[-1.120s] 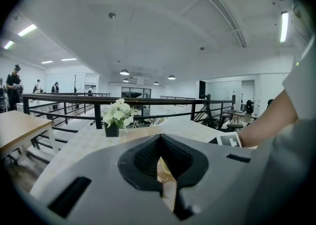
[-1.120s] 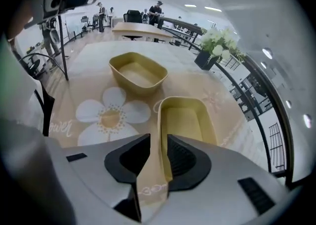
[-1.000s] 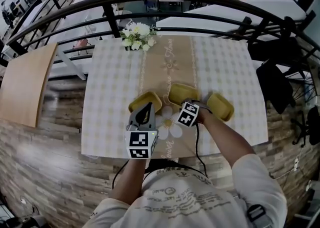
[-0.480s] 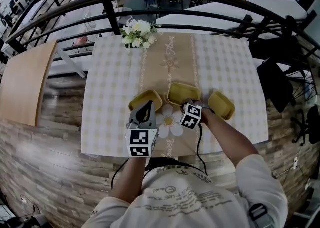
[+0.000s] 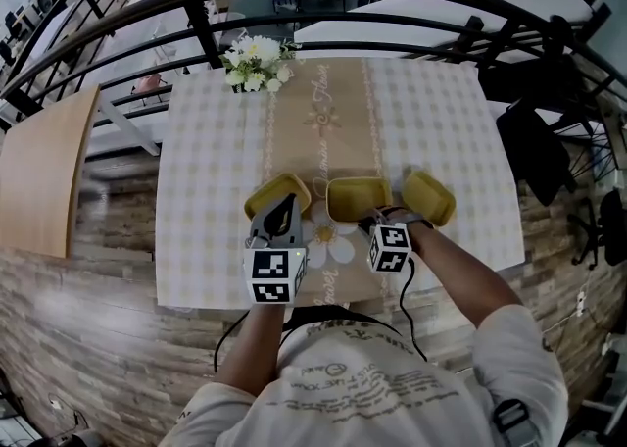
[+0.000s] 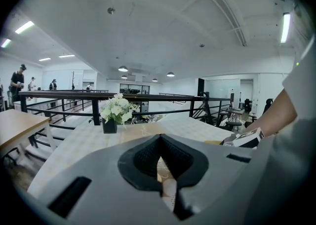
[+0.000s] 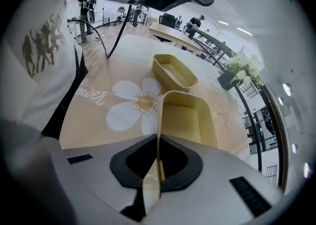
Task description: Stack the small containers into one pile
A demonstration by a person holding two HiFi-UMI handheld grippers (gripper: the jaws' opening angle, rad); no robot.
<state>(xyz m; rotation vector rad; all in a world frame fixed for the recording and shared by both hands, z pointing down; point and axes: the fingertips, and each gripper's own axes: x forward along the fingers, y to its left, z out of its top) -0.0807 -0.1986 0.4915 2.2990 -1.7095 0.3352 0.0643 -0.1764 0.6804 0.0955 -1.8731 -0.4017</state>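
Bore a checked cloth (image 5: 216, 190), a tan runner (image 5: 333, 136), flowers (image 5: 255, 61) at the far edge, three yellow containers (image 5: 278, 194) (image 5: 358, 198) (image 5: 429, 197) in a row.

— Where are the containers set?
— A row is formed along the table's (image 5: 216, 171) near edge: left container (image 5: 277, 193), middle container (image 5: 359, 197), right container (image 5: 429, 196).
— And behind them?
— A flower vase (image 5: 254, 63) is placed at the far edge, toward the left corner.

Left shallow yellow plastic container (image 5: 267, 193): near end hidden behind left tongs (image 5: 285, 205); middle container (image 7: 183, 120): grasped wall partly hidden inside right tongs (image 7: 158, 142).
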